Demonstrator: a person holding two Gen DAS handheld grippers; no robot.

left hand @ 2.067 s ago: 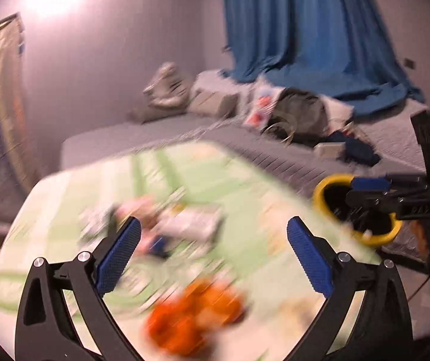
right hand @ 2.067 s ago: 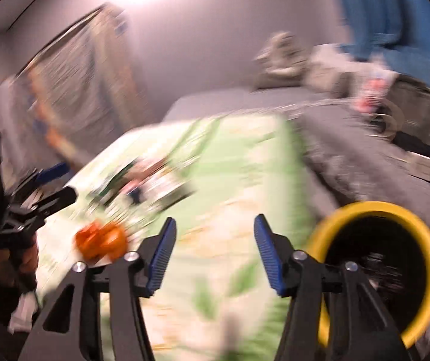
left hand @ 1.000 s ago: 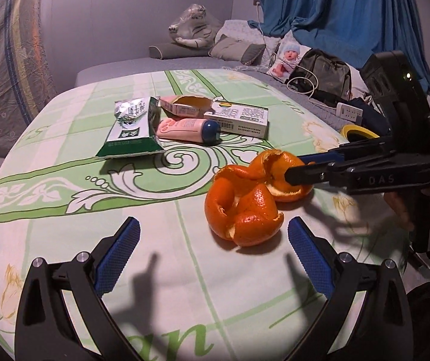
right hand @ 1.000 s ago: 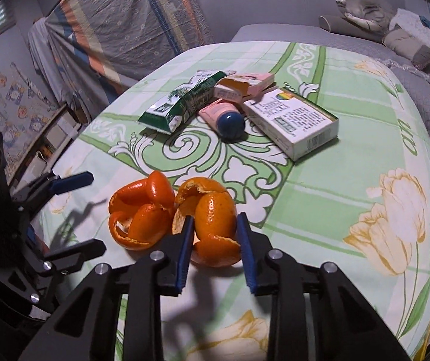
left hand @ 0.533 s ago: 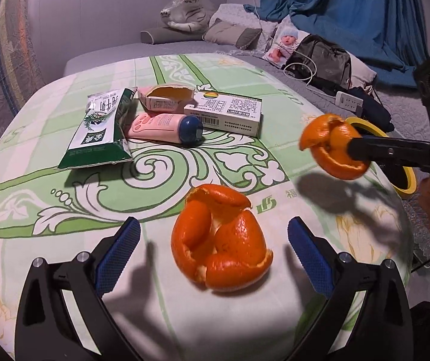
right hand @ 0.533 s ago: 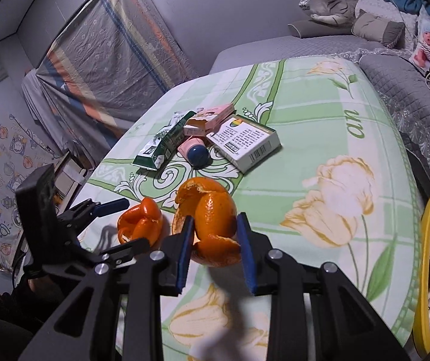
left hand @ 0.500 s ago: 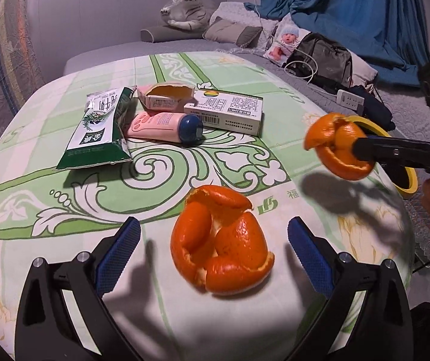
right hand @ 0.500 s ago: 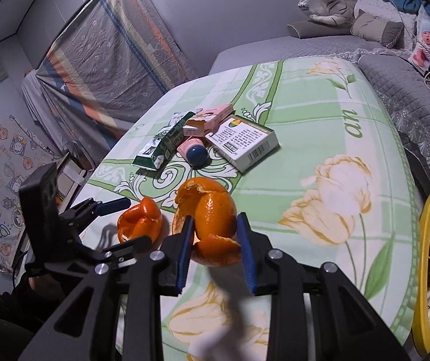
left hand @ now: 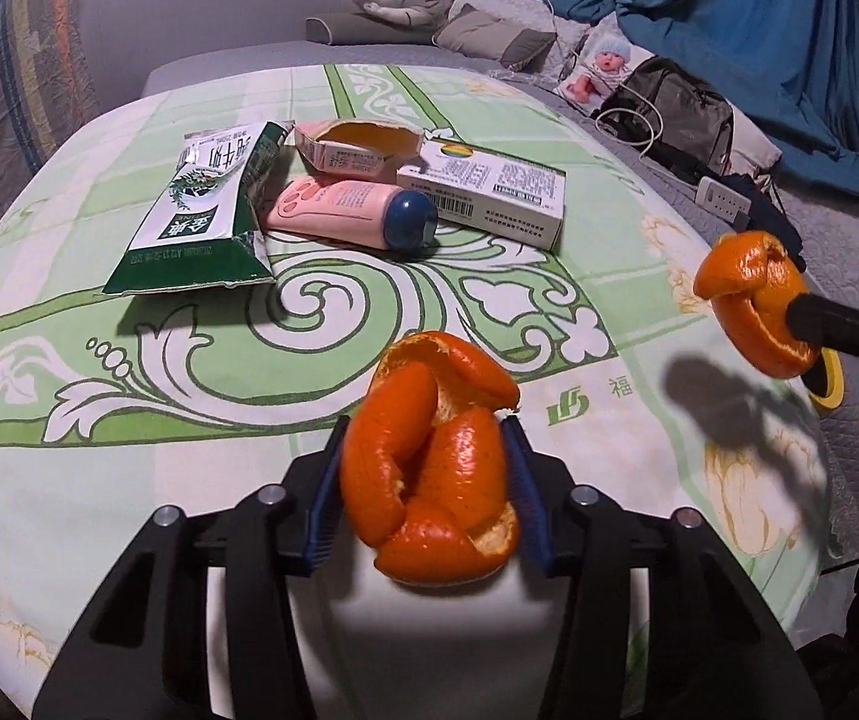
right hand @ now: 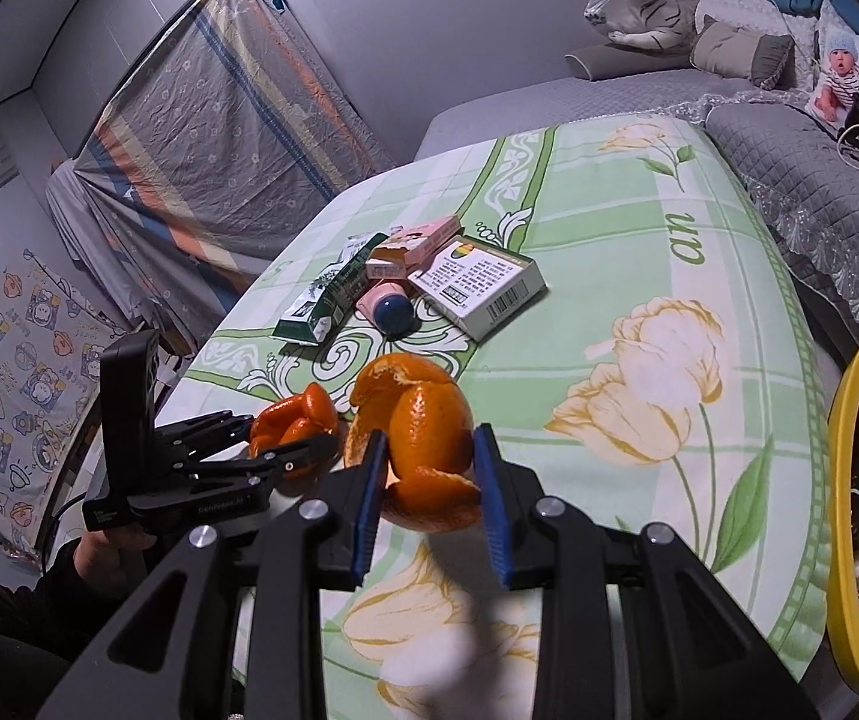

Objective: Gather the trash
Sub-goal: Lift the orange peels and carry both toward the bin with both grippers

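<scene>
My left gripper (left hand: 426, 468) is shut on an orange peel (left hand: 429, 468), seen also in the right wrist view (right hand: 291, 423). My right gripper (right hand: 429, 468) is shut on a second orange peel (right hand: 417, 444) and holds it above the table near the right edge; it also shows in the left wrist view (left hand: 756, 300). On the green floral tablecloth (left hand: 129, 360) lie a green packet (left hand: 201, 216), a pink tube (left hand: 345, 213), a torn pink carton (left hand: 357, 147) and a white box (left hand: 489, 186).
A yellow-rimmed bin (right hand: 855, 516) with a black liner stands beside the table's right edge. A grey sofa (right hand: 819, 180) with a bag, cables and pillows runs behind the table. A covered rack (right hand: 213, 138) stands at the left.
My left gripper moved forward and closed on the peel that lay on the table. My right gripper carried its peel further right, toward the bin.
</scene>
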